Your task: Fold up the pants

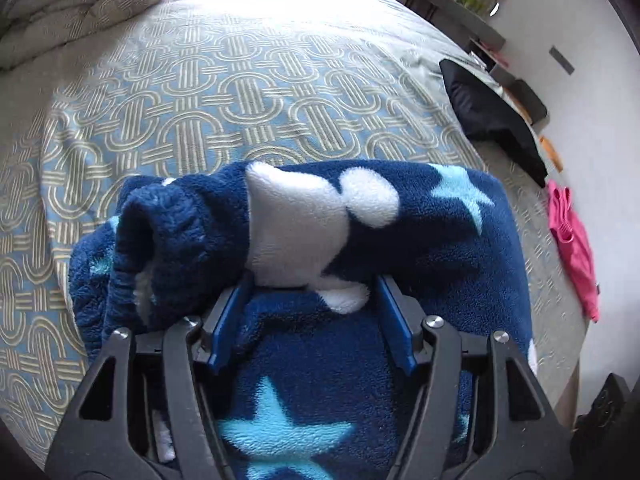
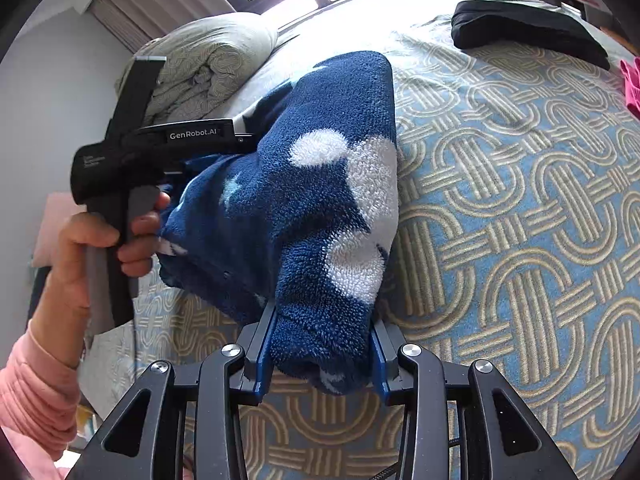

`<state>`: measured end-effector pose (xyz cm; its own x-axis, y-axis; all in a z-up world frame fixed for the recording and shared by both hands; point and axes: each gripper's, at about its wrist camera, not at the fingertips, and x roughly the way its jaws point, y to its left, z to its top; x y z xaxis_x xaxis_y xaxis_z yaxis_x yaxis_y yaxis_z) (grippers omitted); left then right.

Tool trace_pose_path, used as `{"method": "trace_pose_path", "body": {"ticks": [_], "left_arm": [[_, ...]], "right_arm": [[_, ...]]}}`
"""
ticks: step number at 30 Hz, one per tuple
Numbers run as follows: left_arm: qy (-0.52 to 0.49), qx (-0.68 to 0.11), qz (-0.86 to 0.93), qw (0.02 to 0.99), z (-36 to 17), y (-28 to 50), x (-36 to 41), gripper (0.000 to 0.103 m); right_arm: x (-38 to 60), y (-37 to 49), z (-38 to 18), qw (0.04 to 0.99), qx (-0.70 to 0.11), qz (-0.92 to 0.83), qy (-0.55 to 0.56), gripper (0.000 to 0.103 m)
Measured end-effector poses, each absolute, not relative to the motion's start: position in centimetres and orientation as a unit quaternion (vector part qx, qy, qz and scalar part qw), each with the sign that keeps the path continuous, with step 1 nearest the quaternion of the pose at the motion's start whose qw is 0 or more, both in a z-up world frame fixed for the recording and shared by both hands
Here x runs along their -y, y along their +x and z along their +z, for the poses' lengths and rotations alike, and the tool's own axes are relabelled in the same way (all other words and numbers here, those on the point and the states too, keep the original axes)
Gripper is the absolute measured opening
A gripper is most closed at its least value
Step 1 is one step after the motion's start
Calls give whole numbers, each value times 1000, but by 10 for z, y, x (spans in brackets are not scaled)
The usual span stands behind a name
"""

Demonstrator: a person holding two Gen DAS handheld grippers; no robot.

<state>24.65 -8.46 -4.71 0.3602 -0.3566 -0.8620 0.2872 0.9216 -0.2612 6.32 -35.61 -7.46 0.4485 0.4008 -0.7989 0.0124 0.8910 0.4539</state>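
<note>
The pants (image 1: pixel 420 248) are navy fleece with white clouds and pale blue stars, doubled into a thick bundle over the patterned bed cover (image 1: pixel 200 92). My left gripper (image 1: pixel 314 284) has its blue fingers on either side of the upper fold, with the tips buried in the fleece. In the right wrist view the pants (image 2: pixel 304 200) hang lifted off the bed. My right gripper (image 2: pixel 322 332) is shut on their near end. At the left of that view a hand (image 2: pixel 100 240) in a pink sleeve holds the left gripper's black body (image 2: pixel 188 136), whose fingers are hidden behind the fabric.
A folded black garment (image 1: pixel 492 116) and a pink garment (image 1: pixel 576 248) lie near the bed's right edge. A rolled duvet (image 2: pixel 208 68) sits at the head of the bed. Shelves stand by the wall beyond the edge.
</note>
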Motion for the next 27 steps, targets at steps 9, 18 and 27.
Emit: {"method": "trace_pose_path", "body": {"ticks": [9,18,27], "left_arm": [[33,-505,-184,843,-17,209,61,60],[25,-517,-118,848,-31,213,24,76],[-47,-540,-138,829,-49,219,4,82]], "right_arm": [[371,62,-56,823,-516,135,198,55],[396,75,-36,837,-499,112,194,73],[398,106,-39,821,-515,114,219,73]]}}
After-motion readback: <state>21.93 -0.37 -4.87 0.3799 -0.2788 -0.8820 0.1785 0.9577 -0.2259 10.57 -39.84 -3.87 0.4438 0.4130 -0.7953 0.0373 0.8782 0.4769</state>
